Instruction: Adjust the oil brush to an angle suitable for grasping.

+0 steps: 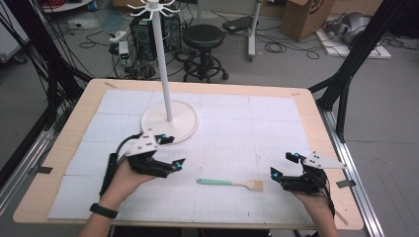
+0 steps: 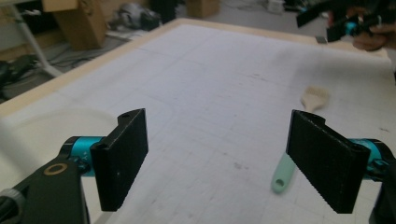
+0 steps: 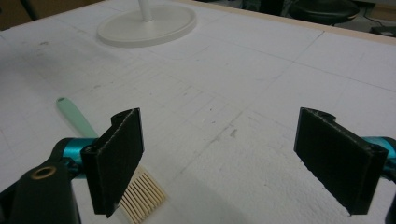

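Note:
A brush with a mint-green handle and pale bristles (image 1: 230, 183) lies flat on the white gridded mat (image 1: 237, 128), between my two grippers. My left gripper (image 1: 173, 152) is to the brush's left, open, with nothing between its jaws. In the left gripper view the brush (image 2: 286, 170) lies beyond the right jaw, handle end nearest. My right gripper (image 1: 282, 165) is just right of the bristles, open and holding nothing. In the right gripper view the bristles (image 3: 140, 193) show beside the left jaw and the handle runs off to the far left.
A white stand (image 1: 170, 121) with a round base, a tall pole and hooks on top rises at the mat's far left-centre, just beyond my left gripper. The wooden table edge (image 1: 328, 148) frames the mat. A stool (image 1: 203, 37), cables and boxes are on the floor behind.

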### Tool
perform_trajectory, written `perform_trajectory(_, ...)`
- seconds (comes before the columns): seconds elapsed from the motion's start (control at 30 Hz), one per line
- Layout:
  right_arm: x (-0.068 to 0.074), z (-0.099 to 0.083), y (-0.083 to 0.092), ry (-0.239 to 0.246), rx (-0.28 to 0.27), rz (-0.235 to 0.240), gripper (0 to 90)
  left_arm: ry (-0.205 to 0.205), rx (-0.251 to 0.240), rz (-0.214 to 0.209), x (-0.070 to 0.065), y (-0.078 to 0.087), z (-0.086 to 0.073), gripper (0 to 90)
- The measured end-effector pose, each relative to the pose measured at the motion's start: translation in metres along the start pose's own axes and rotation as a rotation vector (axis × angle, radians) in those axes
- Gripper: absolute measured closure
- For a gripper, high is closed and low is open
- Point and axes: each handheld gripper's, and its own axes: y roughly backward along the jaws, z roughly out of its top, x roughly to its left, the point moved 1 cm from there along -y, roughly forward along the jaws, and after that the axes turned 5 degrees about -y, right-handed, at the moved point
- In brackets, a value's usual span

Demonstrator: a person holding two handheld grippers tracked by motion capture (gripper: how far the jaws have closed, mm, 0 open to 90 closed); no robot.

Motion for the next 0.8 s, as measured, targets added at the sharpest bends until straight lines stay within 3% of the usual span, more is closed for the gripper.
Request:
perform_trajectory(0.03,0.000,0.000,0.000,0.000,0.000,0.000,15.0,0.012,-0.012,0.023,0.003,0.008,-0.003,21.4)
perform_trajectory(0.07,0.002,0.001,-0.002,-0.002,0.000,0.004,15.0,0.053,-0.048,0.063,0.010,0.027,-0.010,21.1)
perform_trajectory(0.1,0.002,0.001,-0.002,-0.002,0.000,0.004,15.0,0.053,-0.048,0.063,0.010,0.027,-0.010,20.9)
perform_trajectory(0.13,0.003,0.001,-0.004,0.001,0.002,0.010,15.0,0.086,-0.074,0.085,0.017,0.044,-0.018,20.2)
perform_trajectory(0.17,0.003,0.001,-0.004,0.001,0.002,0.010,15.0,0.086,-0.074,0.085,0.017,0.044,-0.018,19.8)
perform_trajectory(0.33,0.005,0.001,-0.009,0.006,0.014,0.013,15.0,0.137,-0.068,0.150,0.028,0.076,-0.042,15.7)
perform_trajectory(0.6,0.006,-0.001,-0.011,0.005,0.022,0.017,15.0,0.172,-0.054,0.168,0.032,0.100,-0.064,15.8)
perform_trajectory(0.73,0.007,-0.001,-0.012,0.001,0.020,0.019,15.0,0.176,-0.075,0.147,0.032,0.105,-0.073,15.8)
perform_trajectory(0.8,0.008,-0.001,-0.012,-0.003,0.018,0.017,15.0,0.182,-0.064,0.157,0.032,0.106,-0.078,15.9)
